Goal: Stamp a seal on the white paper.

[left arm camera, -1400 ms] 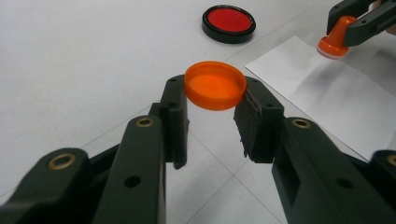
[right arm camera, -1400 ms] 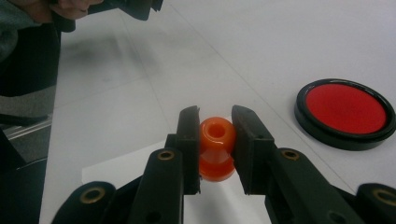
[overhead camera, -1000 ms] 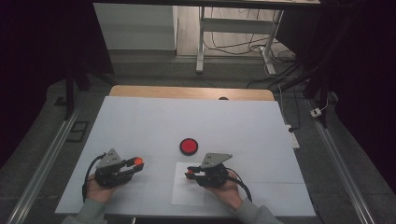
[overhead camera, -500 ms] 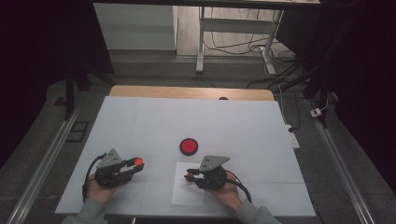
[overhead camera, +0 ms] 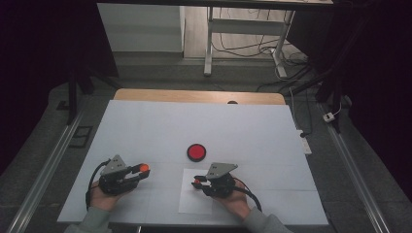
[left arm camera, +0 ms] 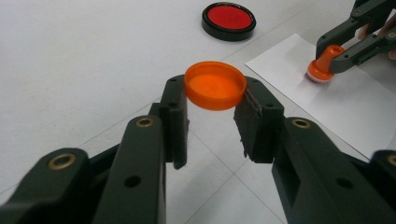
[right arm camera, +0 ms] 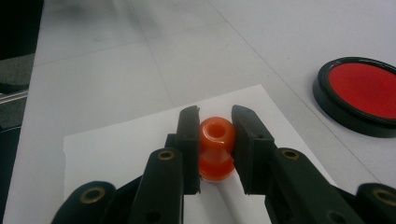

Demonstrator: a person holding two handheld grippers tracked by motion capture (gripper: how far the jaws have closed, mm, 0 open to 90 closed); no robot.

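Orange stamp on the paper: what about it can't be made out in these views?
- Stamp face: right gripper view, pressed down onto the paper.
- Any print under it: left gripper view, hidden by the stamp's base.
- Stamp in the high view: too small, mostly behind the right tongs.

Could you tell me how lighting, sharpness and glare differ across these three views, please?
High view: the table is evenly lit, the surroundings are dark, and detail is soft. Left gripper view: the orange cap is sharp, while the near black fingers look slightly soft. Right gripper view: the orange stamp is overexposed, and the ink pad shows mild glare.
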